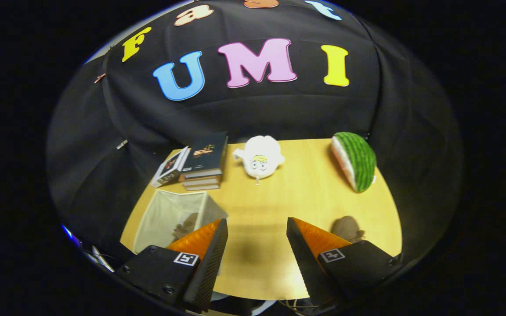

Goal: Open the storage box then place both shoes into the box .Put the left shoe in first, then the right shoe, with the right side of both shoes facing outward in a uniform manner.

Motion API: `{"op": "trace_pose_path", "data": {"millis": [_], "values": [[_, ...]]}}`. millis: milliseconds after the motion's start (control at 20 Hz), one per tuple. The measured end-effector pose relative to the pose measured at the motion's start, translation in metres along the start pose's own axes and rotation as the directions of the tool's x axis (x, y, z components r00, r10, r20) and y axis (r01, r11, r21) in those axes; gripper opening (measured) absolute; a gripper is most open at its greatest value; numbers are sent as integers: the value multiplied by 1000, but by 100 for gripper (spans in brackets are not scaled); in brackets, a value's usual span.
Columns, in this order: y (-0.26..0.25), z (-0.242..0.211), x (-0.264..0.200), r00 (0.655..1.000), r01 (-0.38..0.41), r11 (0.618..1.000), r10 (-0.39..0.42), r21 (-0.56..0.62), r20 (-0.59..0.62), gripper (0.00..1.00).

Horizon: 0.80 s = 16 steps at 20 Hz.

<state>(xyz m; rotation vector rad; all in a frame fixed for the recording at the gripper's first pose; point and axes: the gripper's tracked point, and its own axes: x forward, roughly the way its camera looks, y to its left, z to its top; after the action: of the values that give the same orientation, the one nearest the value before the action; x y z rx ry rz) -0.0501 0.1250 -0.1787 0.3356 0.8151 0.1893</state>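
Observation:
A pale translucent storage box point(169, 213) stands on the wooden table point(279, 206), just ahead of my left finger, which hides its near corner. A brownish shape point(186, 229) shows through its wall; I cannot tell whether it lies inside. A small brown shoe point(346, 228) lies just beyond my right finger, its near part hidden by the finger. My gripper point(256, 221) hangs above the table's near half, open, with only bare tabletop between the fingers.
At the back of the table there is a stack of books point(202, 164), with another book point(169, 167) leaning on its left. A white plush toy point(259, 157) lies mid-back, and a watermelon-slice toy point(356, 160) at the back right. Black cloth walls close in behind.

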Motion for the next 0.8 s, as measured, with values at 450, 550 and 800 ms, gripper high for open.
{"op": "trace_pose_path", "data": {"millis": [450,550,800], "values": [[-183,-115,10,969,174,972,-197,-155,-149,82],[-195,-140,24,963,159,974,-189,-160,-194,79],[-216,-179,65,945,114,978,-160,-172,-286,72]]}}
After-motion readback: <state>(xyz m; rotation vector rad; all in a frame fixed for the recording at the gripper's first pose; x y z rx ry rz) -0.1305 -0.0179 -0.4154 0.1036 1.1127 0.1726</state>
